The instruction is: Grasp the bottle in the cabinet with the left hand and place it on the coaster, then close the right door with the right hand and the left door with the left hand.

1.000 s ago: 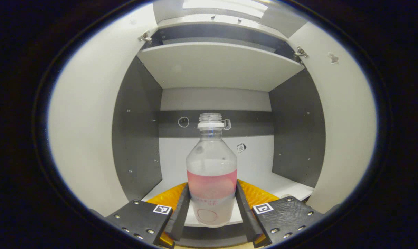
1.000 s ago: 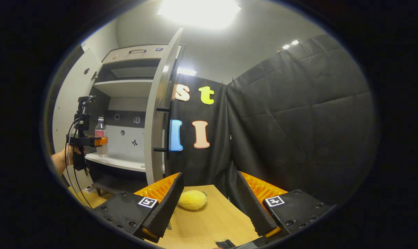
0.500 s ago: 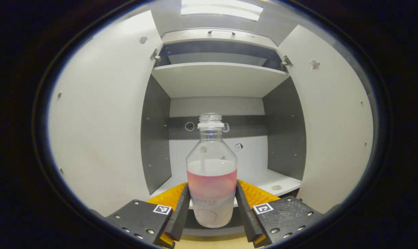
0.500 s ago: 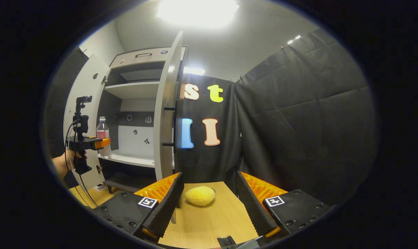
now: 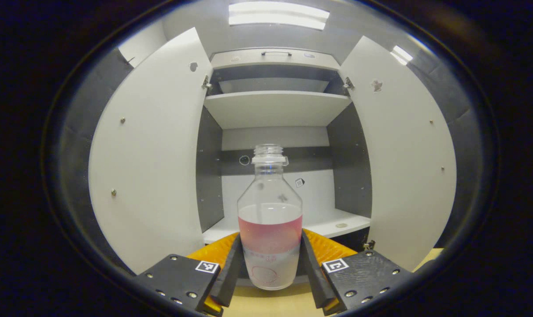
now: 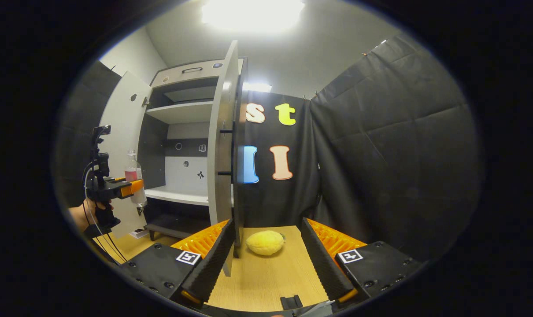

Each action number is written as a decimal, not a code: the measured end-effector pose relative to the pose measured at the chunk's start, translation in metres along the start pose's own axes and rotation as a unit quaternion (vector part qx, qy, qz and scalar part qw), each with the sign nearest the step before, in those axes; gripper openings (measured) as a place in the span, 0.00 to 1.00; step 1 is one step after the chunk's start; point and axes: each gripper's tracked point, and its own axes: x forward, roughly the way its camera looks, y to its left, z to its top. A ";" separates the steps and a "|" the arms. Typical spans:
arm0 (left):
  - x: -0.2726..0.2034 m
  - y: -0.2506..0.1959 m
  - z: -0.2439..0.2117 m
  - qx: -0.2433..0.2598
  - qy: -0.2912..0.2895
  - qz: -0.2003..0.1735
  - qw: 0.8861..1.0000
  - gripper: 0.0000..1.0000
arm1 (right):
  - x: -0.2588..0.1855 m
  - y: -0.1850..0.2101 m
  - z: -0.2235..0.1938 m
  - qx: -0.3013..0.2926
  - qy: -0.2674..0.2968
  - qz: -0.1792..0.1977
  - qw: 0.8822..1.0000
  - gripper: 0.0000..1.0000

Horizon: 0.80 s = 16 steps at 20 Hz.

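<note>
Grasp step looks done: left tool (image 5: 270, 259) is clamped on the bottle (image 5: 270, 229), both fingers pressed to its lower sides, bottle upright with pink liquid in the lower half, at bottom centre of the left gripper view. In the right gripper view the bottle (image 6: 134, 178) sits at mid left, held in the air in front of the cabinet (image 6: 183, 132), clear of the shelf (image 6: 178, 196) lip, so it reads as out of the cabinet. Left to do: set it on the coaster, which I can't locate, then shut both doors. Left door (image 5: 156, 149) and right door (image 5: 403, 149) both stand wide open, flanking the bottle at left and right of the left gripper view, well apart from it; plenty of room to pull back between them. Right tool (image 6: 264, 259) is wide open, holding nothing, hovering over the desk (image 6: 266, 281) at bottom centre, with a yellow soft thing (image 6: 265, 242) lying beyond its fingers. The right door edge (image 6: 224, 145) stands just above the left finger of that tool, near; watch that edge when reaching for it.
</note>
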 end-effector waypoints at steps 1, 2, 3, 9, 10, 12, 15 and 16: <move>-0.006 -0.003 -0.002 0.000 0.002 -0.001 1.000 0.70 | -0.001 0.001 -0.002 0.002 0.001 0.004 1.000 0.97; -0.011 -0.005 -0.005 0.001 0.003 -0.004 1.000 0.70 | -0.001 0.002 -0.003 0.002 0.002 0.007 1.000 0.97; -0.015 -0.007 -0.009 0.002 0.005 -0.007 1.000 0.70 | -0.002 0.001 -0.005 0.002 0.003 0.008 1.000 0.97; -0.047 -0.021 -0.049 -0.011 0.020 -0.018 1.000 0.70 | -0.006 0.009 -0.007 0.000 0.005 0.016 1.000 0.97; -0.054 -0.023 -0.057 -0.021 0.023 -0.020 0.999 0.70 | -0.006 0.011 -0.007 -0.002 0.007 0.017 1.000 0.97; -0.064 -0.023 -0.075 -0.031 0.032 -0.019 0.999 0.70 | -0.008 0.016 -0.008 -0.002 0.011 0.023 1.000 0.97; -0.078 -0.022 -0.104 -0.029 0.051 -0.015 0.998 0.70 | -0.010 0.022 -0.007 -0.012 0.011 0.029 0.999 0.97; -0.082 -0.022 -0.115 -0.030 0.059 -0.015 0.998 0.70 | -0.009 0.023 -0.007 -0.015 0.012 0.030 0.999 0.97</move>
